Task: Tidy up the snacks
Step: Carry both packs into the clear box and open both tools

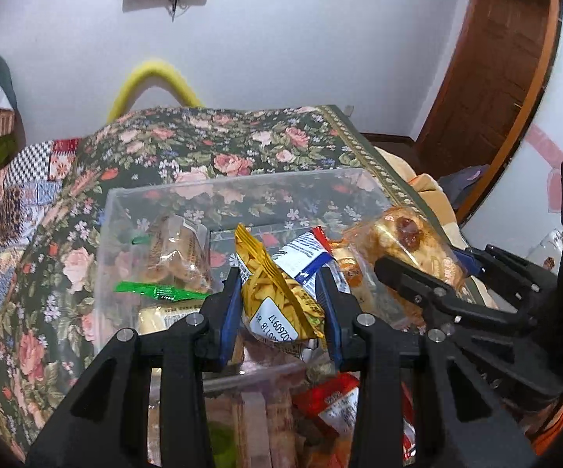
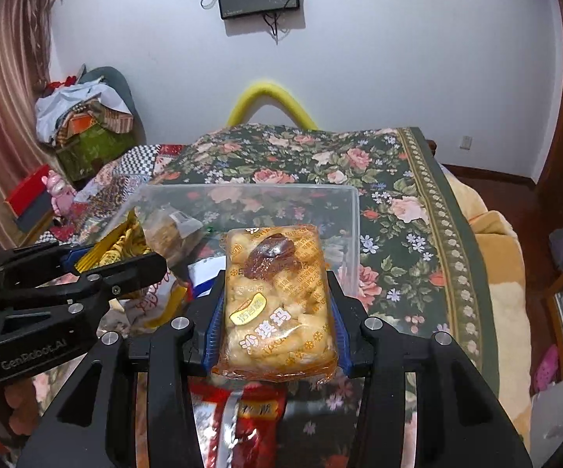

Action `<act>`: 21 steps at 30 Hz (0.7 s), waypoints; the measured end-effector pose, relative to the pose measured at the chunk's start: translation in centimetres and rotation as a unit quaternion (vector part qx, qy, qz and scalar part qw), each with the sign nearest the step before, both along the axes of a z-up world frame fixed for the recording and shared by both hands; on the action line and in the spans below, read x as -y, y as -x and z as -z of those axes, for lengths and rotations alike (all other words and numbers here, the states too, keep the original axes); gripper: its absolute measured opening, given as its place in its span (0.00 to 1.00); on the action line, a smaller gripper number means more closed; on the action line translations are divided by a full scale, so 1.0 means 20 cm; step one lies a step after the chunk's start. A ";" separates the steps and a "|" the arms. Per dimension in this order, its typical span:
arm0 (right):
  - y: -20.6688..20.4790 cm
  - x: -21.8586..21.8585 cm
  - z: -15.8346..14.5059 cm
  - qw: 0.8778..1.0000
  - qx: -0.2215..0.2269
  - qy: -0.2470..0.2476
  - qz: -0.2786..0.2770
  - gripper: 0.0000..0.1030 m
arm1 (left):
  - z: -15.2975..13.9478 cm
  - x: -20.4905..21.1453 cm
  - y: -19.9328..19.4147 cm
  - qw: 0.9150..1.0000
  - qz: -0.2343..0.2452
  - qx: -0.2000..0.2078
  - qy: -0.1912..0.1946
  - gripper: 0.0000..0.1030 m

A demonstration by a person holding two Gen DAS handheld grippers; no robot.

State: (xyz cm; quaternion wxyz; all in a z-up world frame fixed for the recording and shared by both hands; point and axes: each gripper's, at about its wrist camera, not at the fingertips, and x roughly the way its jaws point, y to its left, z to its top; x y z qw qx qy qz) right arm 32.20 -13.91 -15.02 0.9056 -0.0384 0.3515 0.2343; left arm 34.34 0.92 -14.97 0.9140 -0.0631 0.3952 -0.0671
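My left gripper (image 1: 281, 292) is shut on a small yellow snack packet (image 1: 281, 300) and holds it above the near edge of a clear plastic box (image 1: 133, 202). The box holds several wrapped snacks, among them a clear pack of round biscuits (image 1: 176, 253). My right gripper (image 2: 277, 312) is shut on a clear-wrapped sachima cake (image 2: 277, 296) topped with a brown date, held over the box's right side (image 2: 353, 210). The right gripper also shows in the left wrist view (image 1: 433, 273), the left gripper in the right wrist view (image 2: 117, 253).
The box stands on a table with a dark floral cloth (image 2: 398, 179). A red snack packet (image 2: 254, 417) lies below my right gripper. A yellow curved chair back (image 2: 269, 97) rises behind the table. Clutter is piled at the left wall (image 2: 82, 117).
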 end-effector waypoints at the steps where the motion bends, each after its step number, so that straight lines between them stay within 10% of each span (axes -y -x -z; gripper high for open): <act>1: -0.02 -0.01 0.01 1.000 -0.003 0.002 0.001 0.40 | 0.01 0.00 -0.02 1.000 -0.003 -0.004 0.003 0.36; 17: -0.09 0.01 0.06 1.000 -0.021 0.013 0.006 0.44 | 0.03 -0.03 -0.03 1.000 -0.011 -0.013 -0.018 0.37; 21: -0.06 0.03 0.01 1.000 -0.020 0.004 0.003 0.44 | -0.04 -0.06 0.04 1.000 -0.019 0.003 -0.024 0.54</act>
